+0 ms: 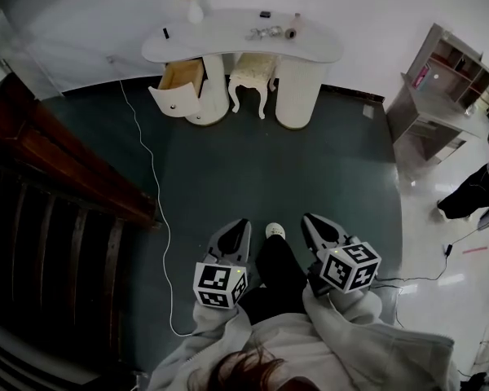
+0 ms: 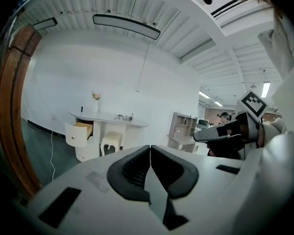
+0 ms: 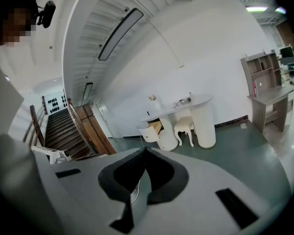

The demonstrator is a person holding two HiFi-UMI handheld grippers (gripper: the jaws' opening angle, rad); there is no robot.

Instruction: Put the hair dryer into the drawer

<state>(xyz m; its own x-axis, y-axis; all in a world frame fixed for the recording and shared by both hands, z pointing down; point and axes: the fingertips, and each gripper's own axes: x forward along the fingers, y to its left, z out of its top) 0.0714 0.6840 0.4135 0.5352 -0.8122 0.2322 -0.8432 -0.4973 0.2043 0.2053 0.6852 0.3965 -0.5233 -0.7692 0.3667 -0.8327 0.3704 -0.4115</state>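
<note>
A white dressing table stands far ahead against the wall, with its left drawer pulled open. Several small items lie on its top; I cannot make out a hair dryer among them. My left gripper and right gripper hang low in front of the person's body, over the dark green floor and far from the table. Both have their jaws together with nothing between them. The left gripper view shows its gripper aimed toward the open drawer. The right gripper view shows its gripper facing the drawer.
A white stool is tucked under the table. A wooden staircase rises at the left. A white cable runs along the floor from the wall. A grey shelf desk stands at the right, where another person's dark clothing shows.
</note>
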